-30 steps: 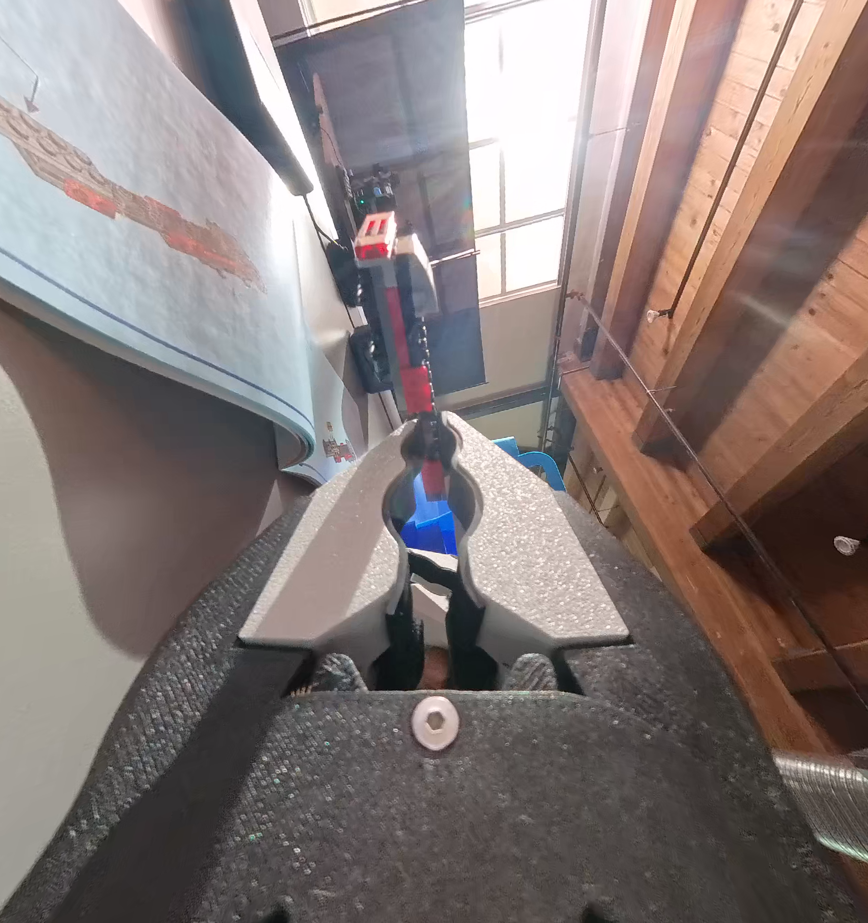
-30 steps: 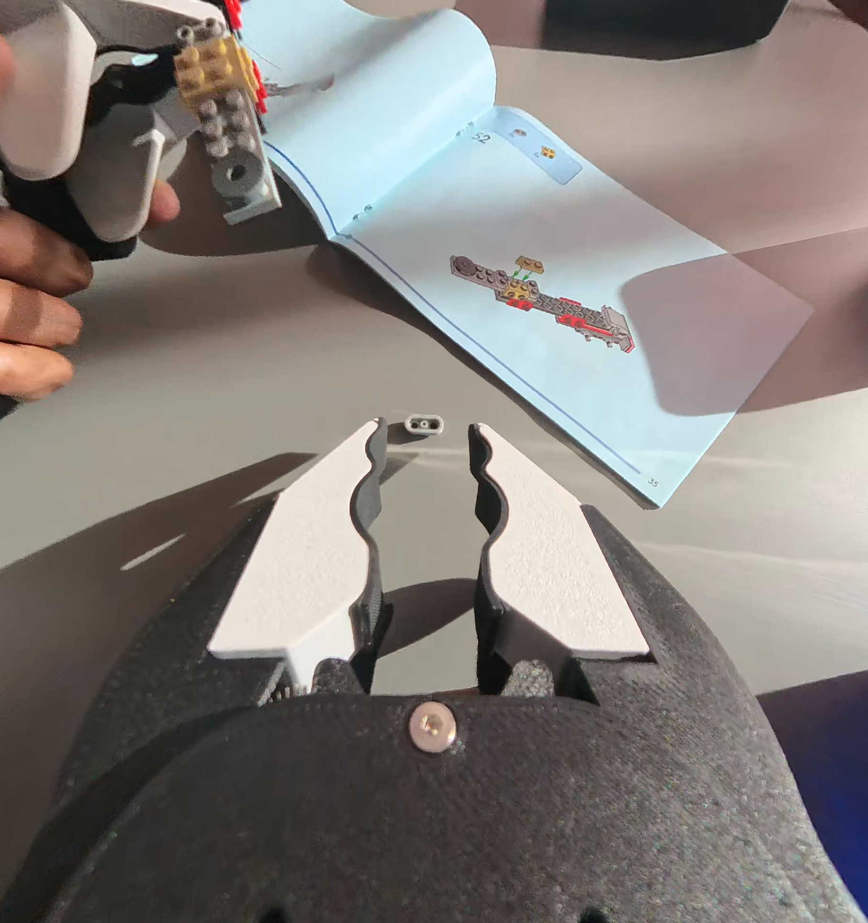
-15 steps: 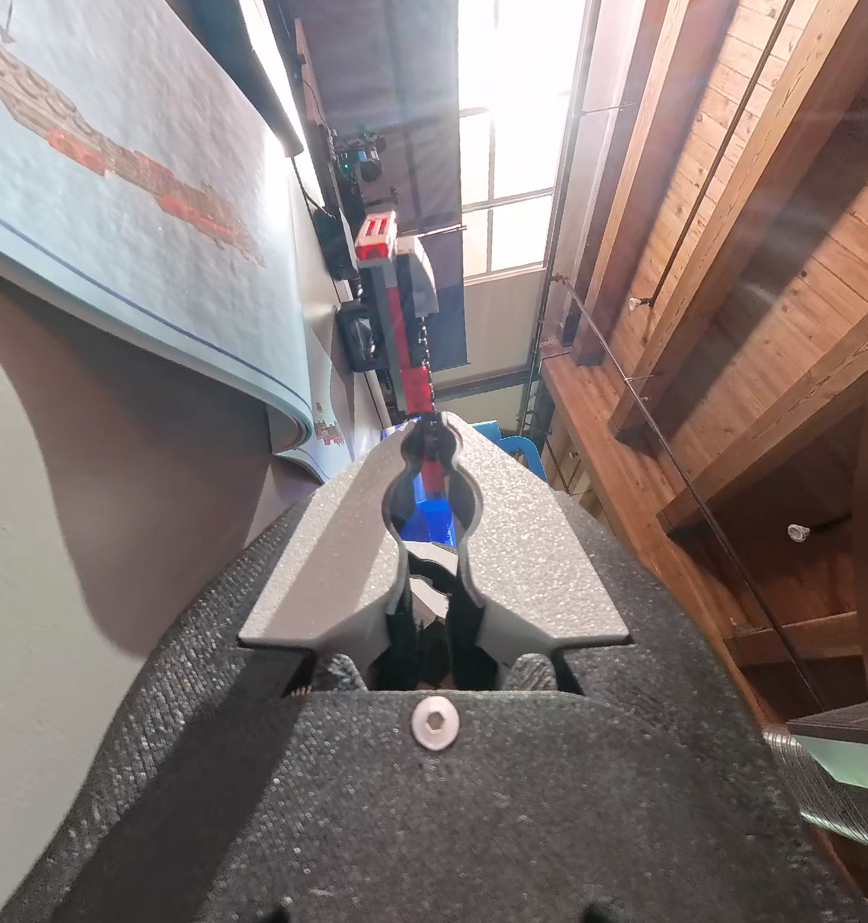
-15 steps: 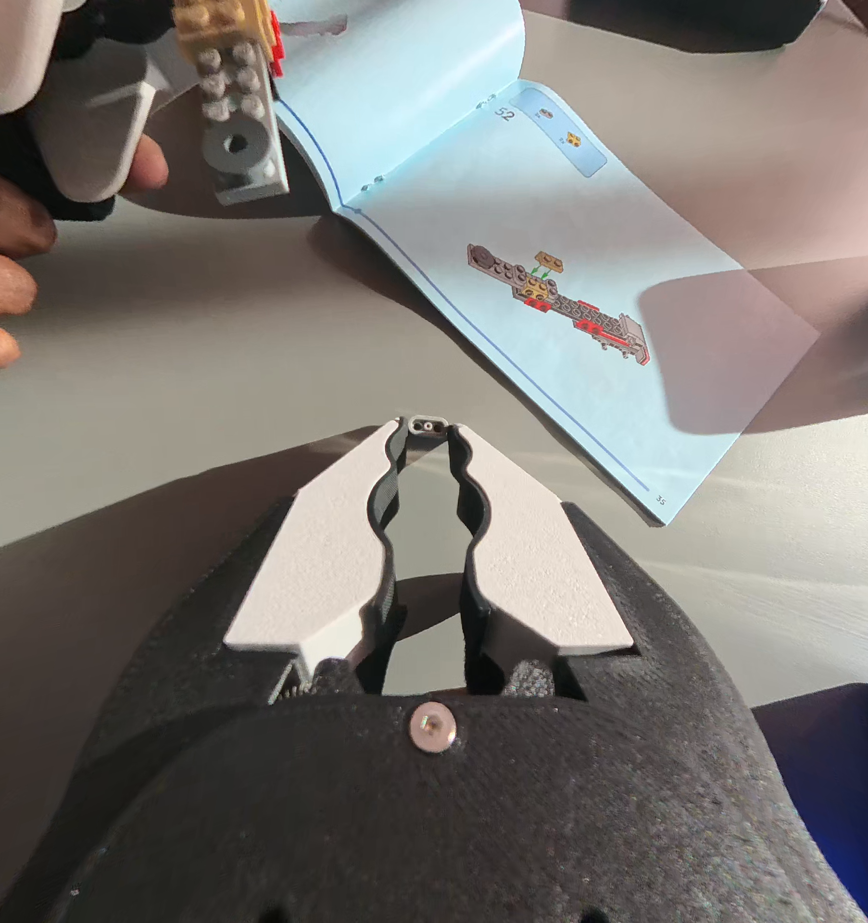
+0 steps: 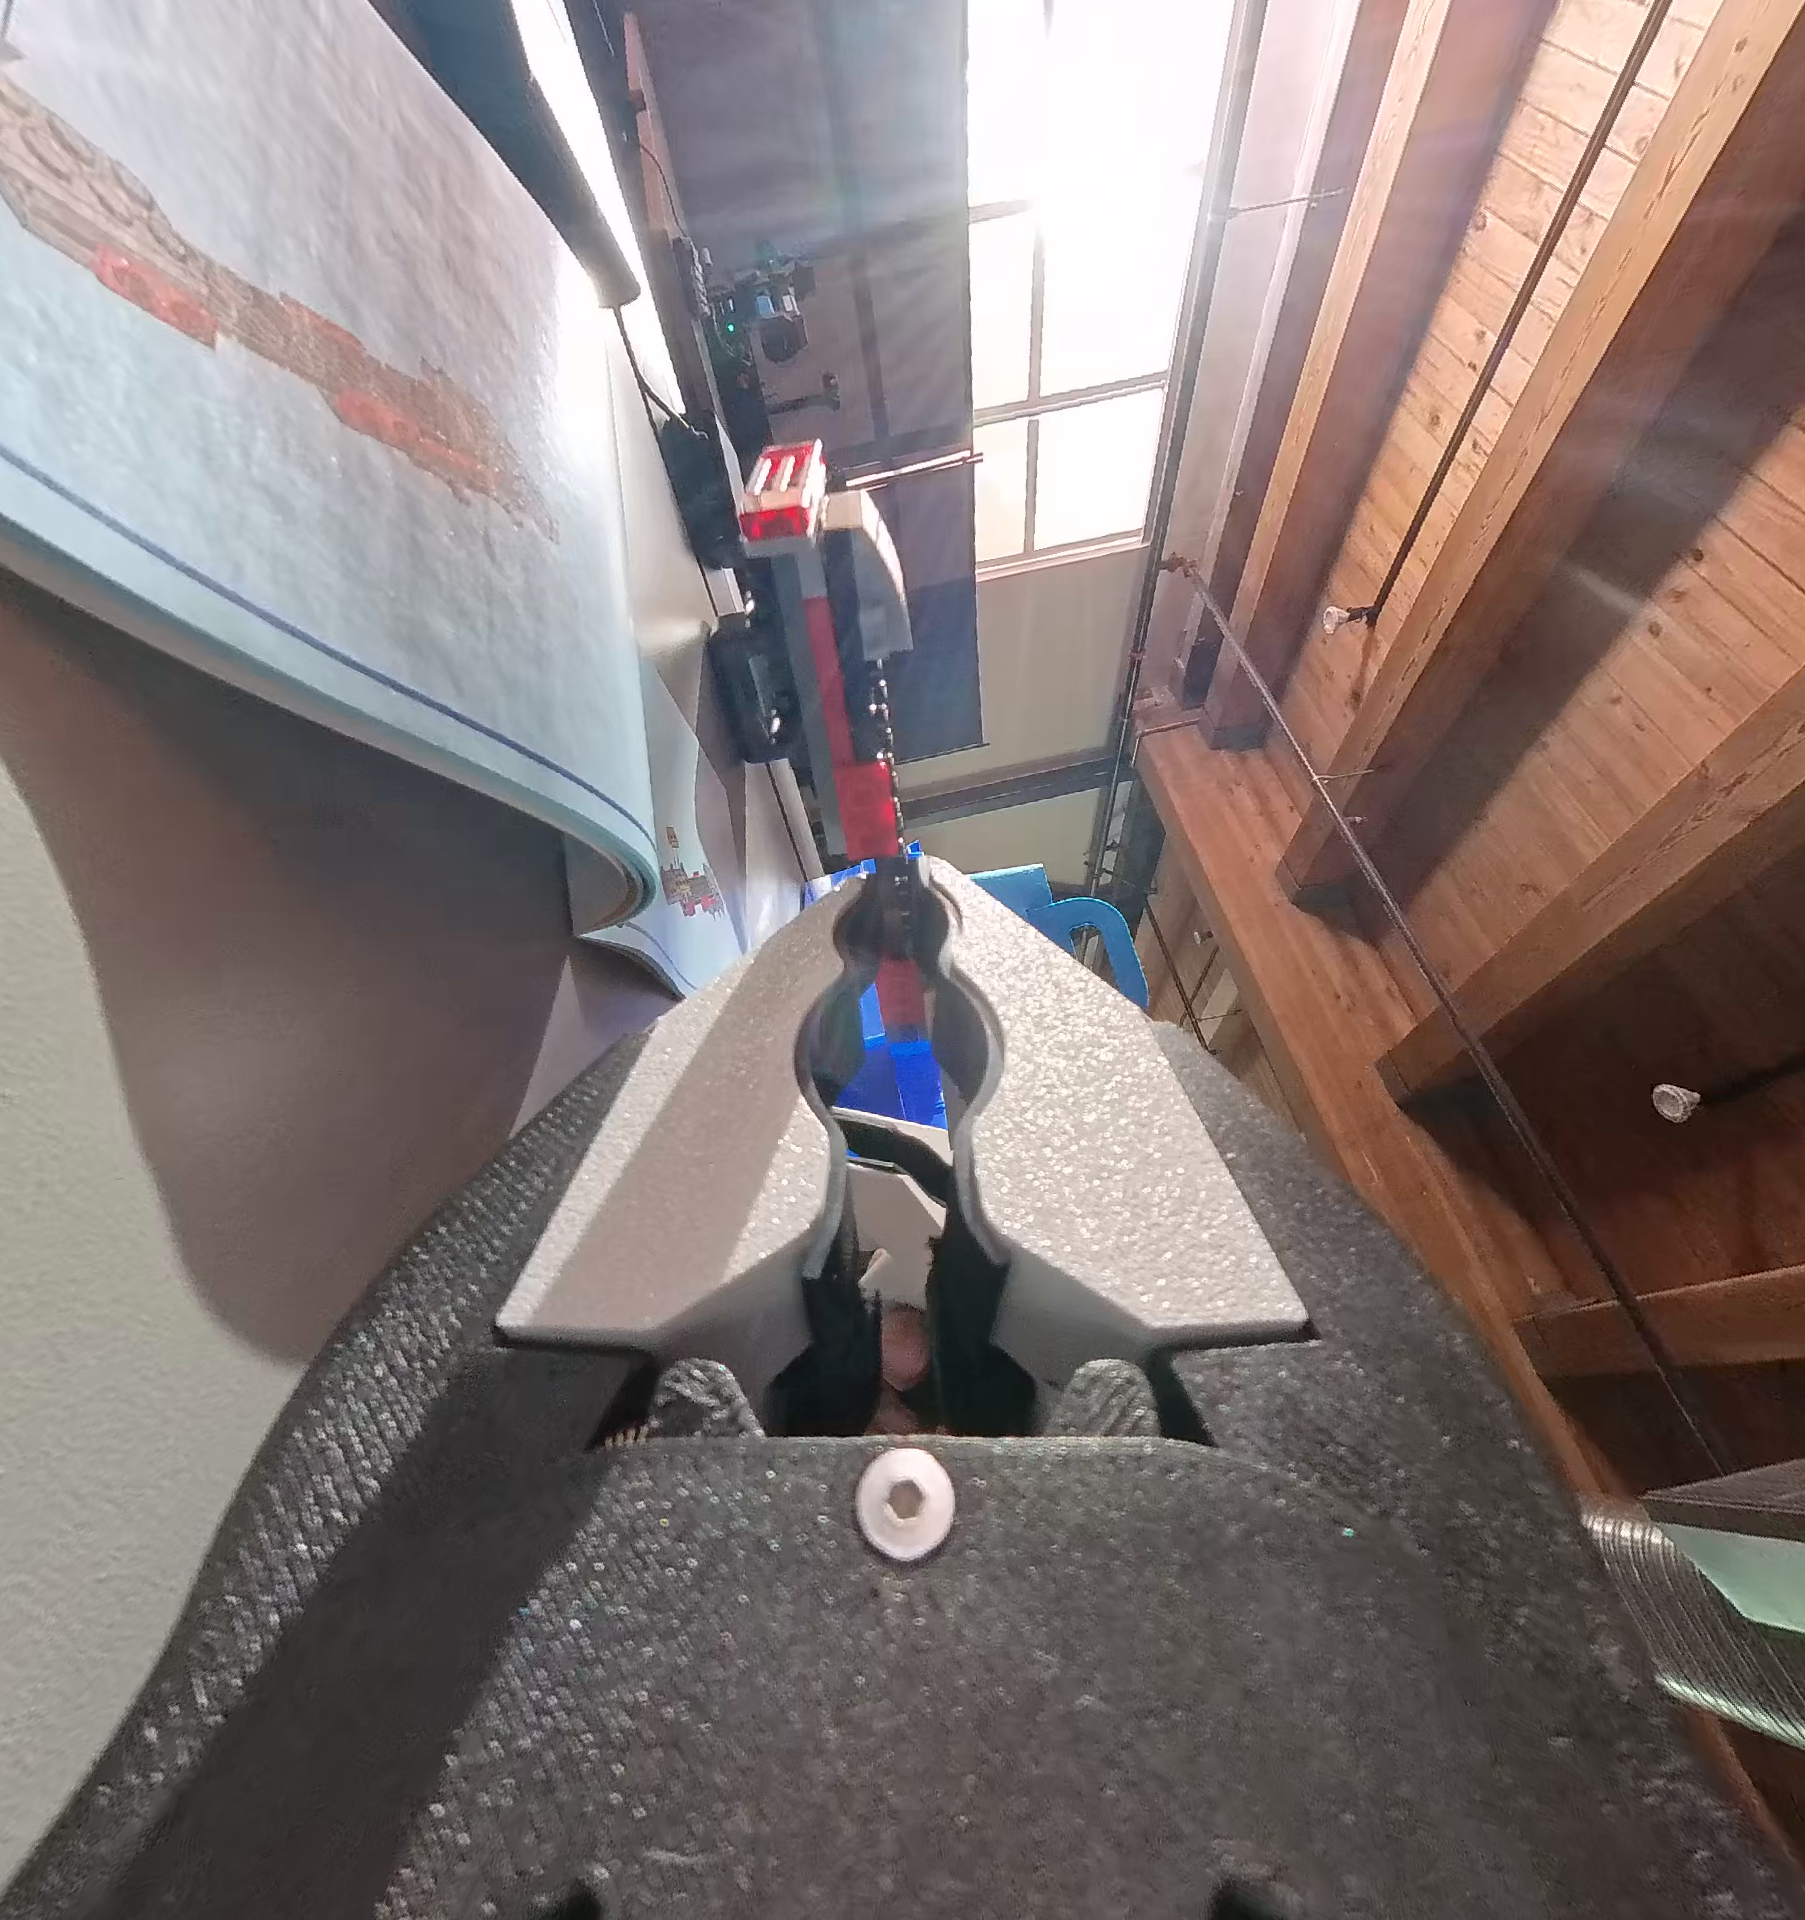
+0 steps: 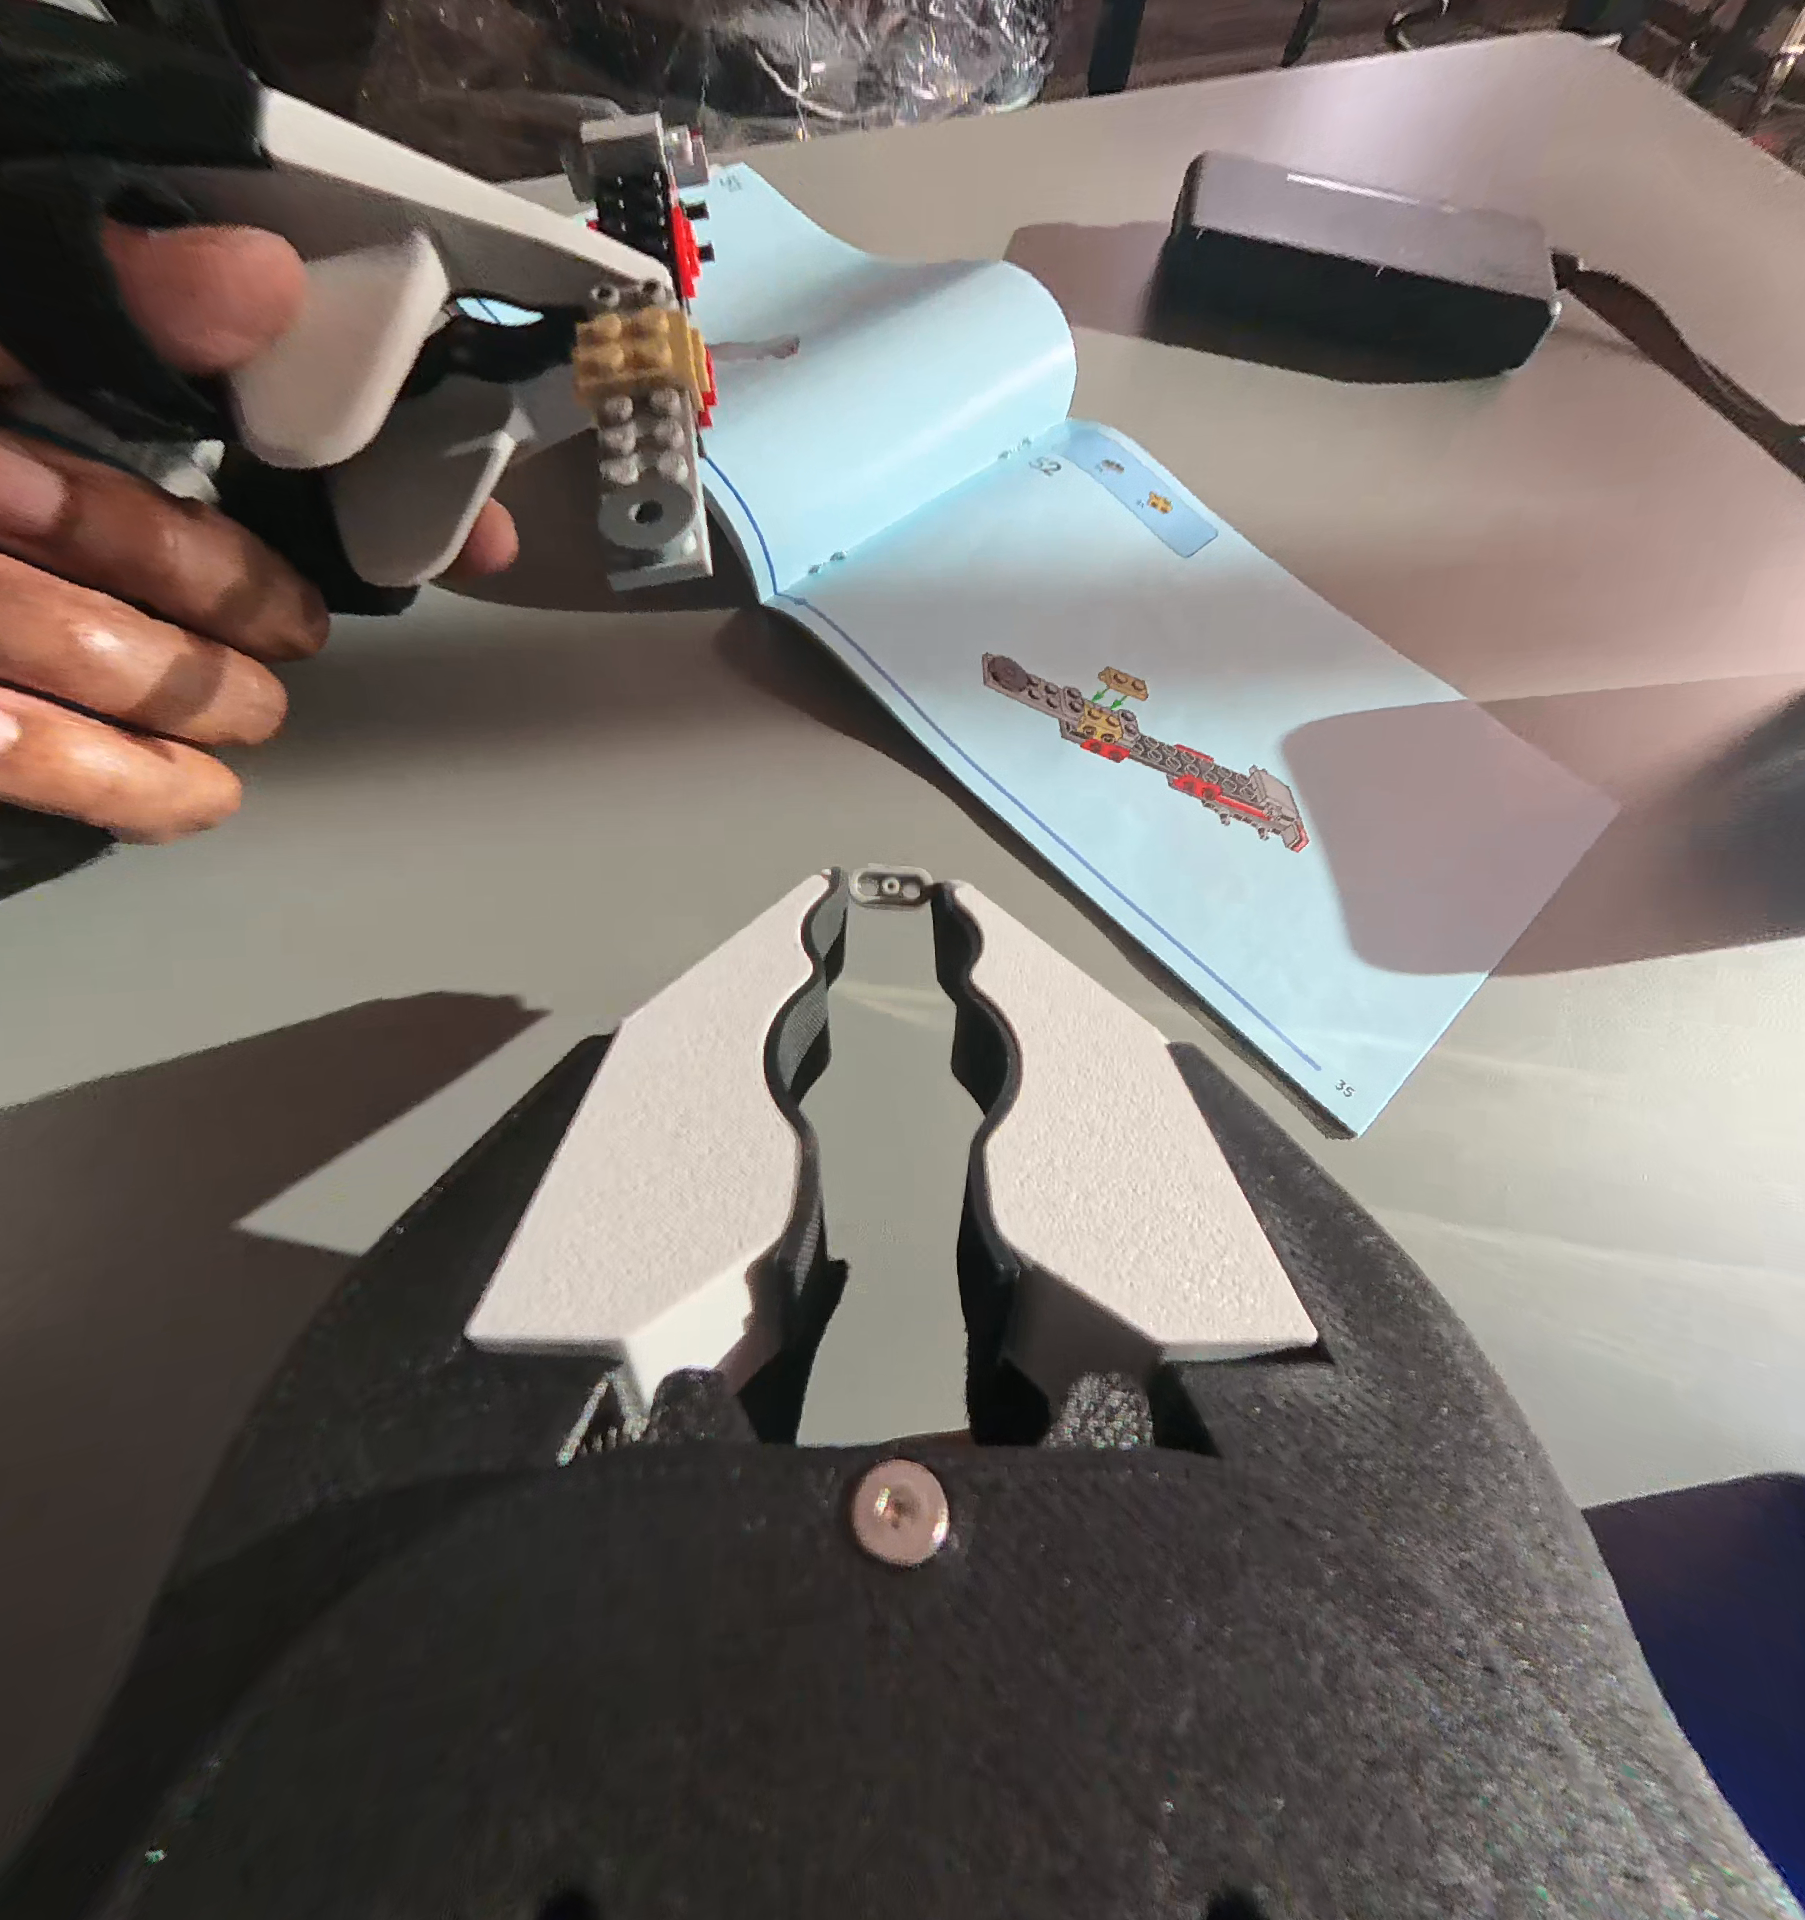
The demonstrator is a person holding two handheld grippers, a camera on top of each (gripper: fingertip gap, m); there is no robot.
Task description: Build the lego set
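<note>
The right tongs [image 6: 893,891] are clenched on a small light-grey oval lego piece [image 6: 890,886], pinched between the two fingertips just above the grey desk [image 6: 482,779]; whether the piece touches the desk cannot be told. The left tongs [image 5: 893,891] are clenched on a long lego assembly [image 5: 825,665] of grey, red and black bricks, gripped near its lower end so that the assembly extends forward past the fingertips. In the right wrist view the left tongs [image 6: 607,343] appear at the upper left, held by a person's hand [image 6: 98,623], with the same lego assembly [image 6: 649,416] standing roughly upright; its near face shows tan plates above a grey studded plate with a round hole near the bottom. An open light-blue instruction booklet [image 6: 1137,665] lies on the desk, just behind and right of the assembly, with its left page curled upward and its right page flat, showing a diagram of the elongated build. A black rectangular box [image 6: 1355,260] with a cord sits on the desk well beyond the booklet. In the left wrist view the booklet [image 5: 254,312] fills the upper left, and a blue container [image 5: 903,1081] shows behind the fingers.
</note>
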